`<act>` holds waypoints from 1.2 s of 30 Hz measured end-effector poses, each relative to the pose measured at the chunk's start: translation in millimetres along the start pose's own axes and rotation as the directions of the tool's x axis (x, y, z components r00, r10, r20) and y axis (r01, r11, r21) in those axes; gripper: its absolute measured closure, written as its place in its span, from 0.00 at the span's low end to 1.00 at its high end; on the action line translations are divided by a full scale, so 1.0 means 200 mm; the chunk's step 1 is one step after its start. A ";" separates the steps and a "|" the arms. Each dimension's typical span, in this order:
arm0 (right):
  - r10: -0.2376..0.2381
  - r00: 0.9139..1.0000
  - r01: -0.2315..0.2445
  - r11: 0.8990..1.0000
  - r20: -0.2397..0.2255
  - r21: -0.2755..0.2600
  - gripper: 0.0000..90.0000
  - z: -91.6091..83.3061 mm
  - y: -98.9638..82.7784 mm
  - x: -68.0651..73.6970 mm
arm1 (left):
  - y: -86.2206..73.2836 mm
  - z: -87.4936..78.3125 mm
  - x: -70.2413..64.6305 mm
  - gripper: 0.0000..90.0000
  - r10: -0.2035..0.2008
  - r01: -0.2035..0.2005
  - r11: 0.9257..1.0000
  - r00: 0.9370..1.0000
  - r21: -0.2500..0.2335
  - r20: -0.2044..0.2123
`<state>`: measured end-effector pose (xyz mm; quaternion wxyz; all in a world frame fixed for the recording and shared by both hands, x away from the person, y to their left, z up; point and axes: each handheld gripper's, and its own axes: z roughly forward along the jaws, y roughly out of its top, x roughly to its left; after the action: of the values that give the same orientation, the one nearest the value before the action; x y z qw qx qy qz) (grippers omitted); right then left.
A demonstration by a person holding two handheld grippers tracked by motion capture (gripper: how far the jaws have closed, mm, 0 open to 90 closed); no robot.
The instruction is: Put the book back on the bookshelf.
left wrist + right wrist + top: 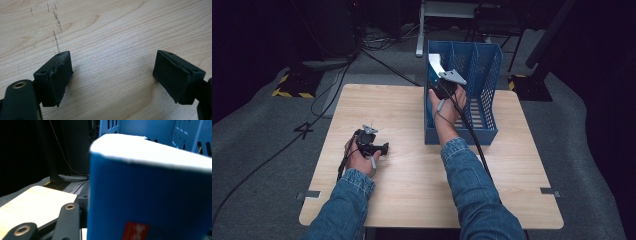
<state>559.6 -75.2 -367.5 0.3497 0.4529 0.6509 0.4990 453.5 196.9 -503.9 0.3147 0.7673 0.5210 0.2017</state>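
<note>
A blue book (150,200) with white page edges and a red label low on its cover stands upright in the near left slot of a blue file rack (486,75). The book's white top (435,63) sticks out above my right gripper (441,80), which is shut on it at the rack's left wall. The book hides most of that gripper's jaws in the right gripper view. My left gripper (381,148) rests low over the wooden table (412,170) at the left. Its jaws (112,75) stand wide open with bare wood between them.
The rack has further slots to the right of the book, with slatted walls (190,137). Cables (332,95) run over the grey floor behind the table. A yellow-and-black striped base (292,92) stands at the far left, and dark stands at the back.
</note>
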 end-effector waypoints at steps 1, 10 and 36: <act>-0.003 1.000 0.003 1.000 0.000 0.006 0.60 -0.01 0.00 0.00 | 0.00 0.00 0.00 0.18 0.000 0.000 1.000 1.000 0.000 0.002; -0.013 1.000 0.014 1.000 0.026 -0.009 0.62 -0.03 -0.04 0.04 | -0.02 -0.02 -0.01 0.18 0.010 -0.010 1.000 1.000 0.004 0.011; -0.064 0.998 0.066 0.992 0.018 -0.106 0.68 -0.04 0.15 -0.02 | -0.03 -0.02 -0.01 0.18 0.014 -0.014 1.000 1.000 0.002 0.020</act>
<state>560.5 -79.1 -336.6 0.3941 0.4159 0.6352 0.5180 446.2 197.7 -504.0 0.3177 0.7731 0.5129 0.1958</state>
